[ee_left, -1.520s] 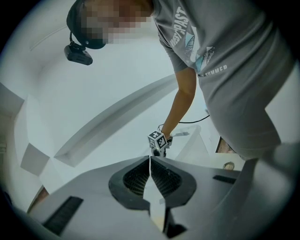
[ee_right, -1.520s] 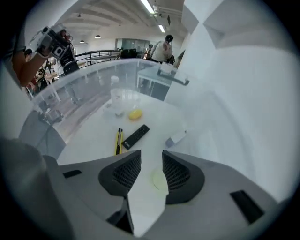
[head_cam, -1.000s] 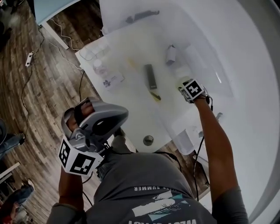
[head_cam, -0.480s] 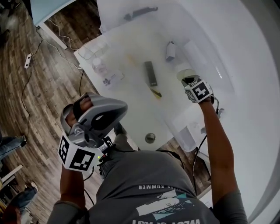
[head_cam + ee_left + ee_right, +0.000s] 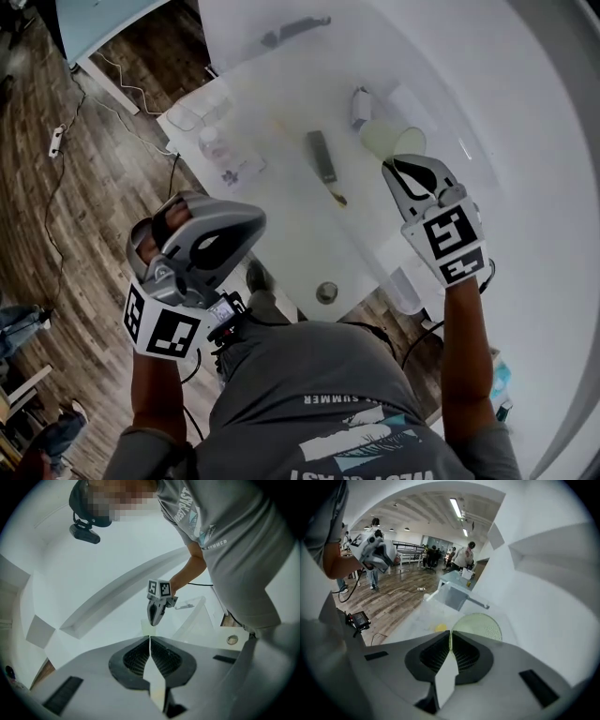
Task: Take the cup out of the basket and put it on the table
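A pale green cup [image 5: 394, 139] hangs above the right part of the white table [image 5: 281, 225], tilted, with its mouth toward me. My right gripper [image 5: 392, 168] is shut on its rim. In the right gripper view the cup [image 5: 480, 624] sits just past the pinched jaws of the right gripper [image 5: 450, 633]. A clear basket [image 5: 448, 141] lies below and beyond the cup; its outline is faint. My left gripper [image 5: 255, 236] is held over the floor left of the table, shut and empty. In the left gripper view the left gripper [image 5: 150, 638] has its jaws together, and the right gripper [image 5: 156, 611] shows ahead.
On the table lie a dark bar [image 5: 322, 157], a small yellow thing [image 5: 337, 198], a small bottle [image 5: 213, 142], a grey object [image 5: 361, 107] and a round metal piece [image 5: 326, 292]. Clear bins stand at the far side [image 5: 272, 33] and at the near right edge [image 5: 405, 286]. Cables run over the wooden floor [image 5: 84, 169].
My right gripper has closed on the cup's rim and risen toward me, lifting the cup into view. The left gripper has hardly moved.
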The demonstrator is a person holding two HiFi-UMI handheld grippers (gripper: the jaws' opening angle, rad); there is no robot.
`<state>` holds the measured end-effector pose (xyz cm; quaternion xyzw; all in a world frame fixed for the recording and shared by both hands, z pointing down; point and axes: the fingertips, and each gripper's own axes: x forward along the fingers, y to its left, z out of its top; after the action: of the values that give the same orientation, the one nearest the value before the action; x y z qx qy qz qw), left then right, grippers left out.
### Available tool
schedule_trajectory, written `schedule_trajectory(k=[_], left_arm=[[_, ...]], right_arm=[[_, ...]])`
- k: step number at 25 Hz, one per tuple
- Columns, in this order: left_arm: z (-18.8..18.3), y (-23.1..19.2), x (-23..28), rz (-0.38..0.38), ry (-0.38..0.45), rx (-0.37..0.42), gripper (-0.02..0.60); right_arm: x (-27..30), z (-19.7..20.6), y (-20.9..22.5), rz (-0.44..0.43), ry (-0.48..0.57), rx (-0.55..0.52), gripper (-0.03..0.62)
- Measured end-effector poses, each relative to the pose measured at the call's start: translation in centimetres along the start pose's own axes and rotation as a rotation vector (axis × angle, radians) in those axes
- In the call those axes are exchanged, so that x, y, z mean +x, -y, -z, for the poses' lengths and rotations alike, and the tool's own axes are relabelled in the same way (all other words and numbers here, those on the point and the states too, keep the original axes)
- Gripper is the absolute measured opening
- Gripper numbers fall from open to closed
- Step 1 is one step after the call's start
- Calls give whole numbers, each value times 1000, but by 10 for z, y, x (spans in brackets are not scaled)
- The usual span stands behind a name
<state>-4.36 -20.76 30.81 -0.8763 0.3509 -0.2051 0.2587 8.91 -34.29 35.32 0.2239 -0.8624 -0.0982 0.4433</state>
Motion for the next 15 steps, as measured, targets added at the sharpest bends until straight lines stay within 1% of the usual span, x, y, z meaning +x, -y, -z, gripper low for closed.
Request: schedule_trajectory(k=[4, 7, 11, 15], left_arm=[[4, -2, -11, -17, -7, 0, 17], [7, -1, -20, -26, -12, -2, 15], [15, 0, -33, -43, -27, -7, 15], [23, 1, -48, -63, -48, -15, 15]], right_arm=[[-32, -58, -30, 2, 130, -109, 28], [-46, -90, -59, -29, 181, -174, 28], [-49, -114, -98, -82, 215, -189, 28], [-37, -124, -134, -145, 226, -202, 28]])
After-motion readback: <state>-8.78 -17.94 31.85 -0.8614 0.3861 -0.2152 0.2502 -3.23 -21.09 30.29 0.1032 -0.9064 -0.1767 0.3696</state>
